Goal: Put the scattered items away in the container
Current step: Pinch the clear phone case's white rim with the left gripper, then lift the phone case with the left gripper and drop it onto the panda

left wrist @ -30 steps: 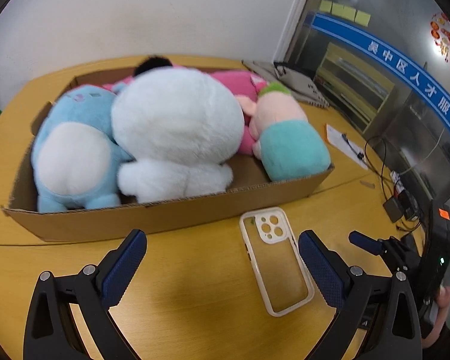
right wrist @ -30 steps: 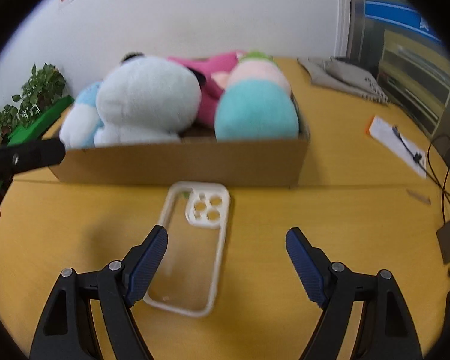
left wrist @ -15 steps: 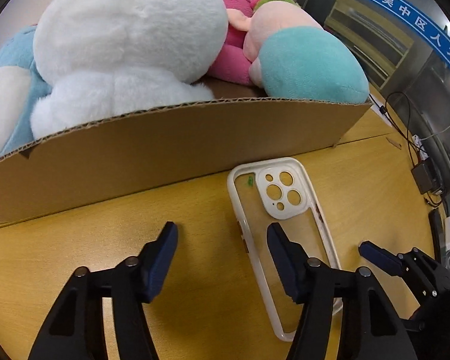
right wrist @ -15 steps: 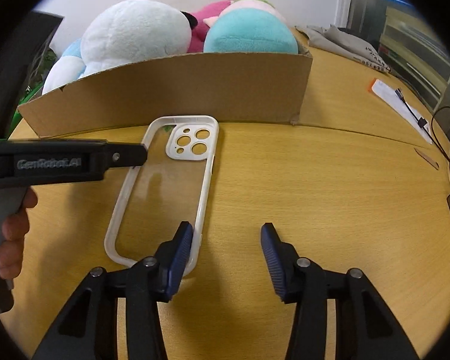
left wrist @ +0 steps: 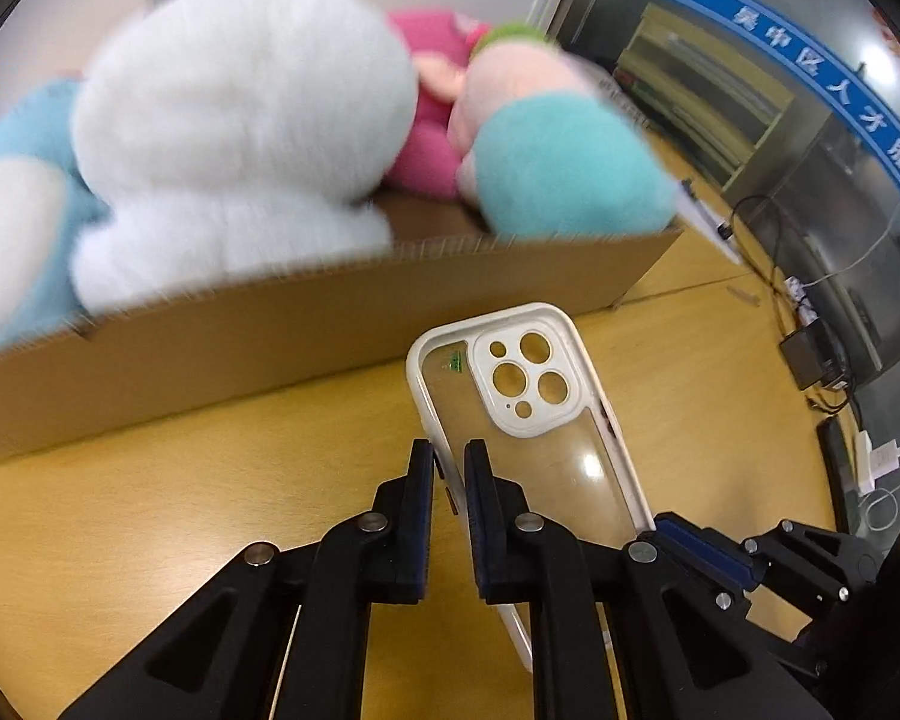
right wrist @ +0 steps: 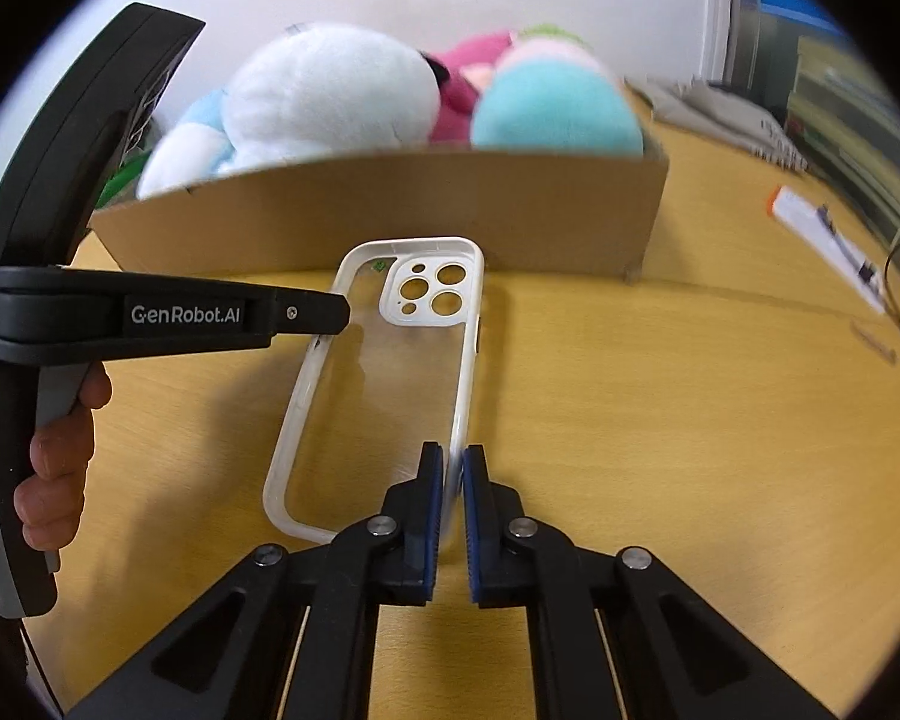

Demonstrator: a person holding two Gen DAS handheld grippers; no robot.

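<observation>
A clear phone case point(left wrist: 534, 420) with a white rim and a white camera cutout is held by both grippers, just in front of the near wall of the cardboard box point(left wrist: 330, 324). The left gripper point(left wrist: 449, 468) is clamped on the case's left long edge, its two fingers pressed close on either side of the white rim. The right gripper point(right wrist: 450, 474) is clamped on the opposite long edge, nearer the case's lower end, with the rim pinched between its blue pads point(right wrist: 431, 516). In the left wrist view the case is seen tilted, its camera end raised toward the box; whether its lower end touches the wooden table point(right wrist: 660, 420) cannot be told. Inside the box a white plush toy point(left wrist: 246, 138) is packed between a light blue plush point(left wrist: 12, 204) and a teal-and-pink plush point(left wrist: 564, 162), with a magenta plush point(left wrist: 426, 144) behind them.
</observation>
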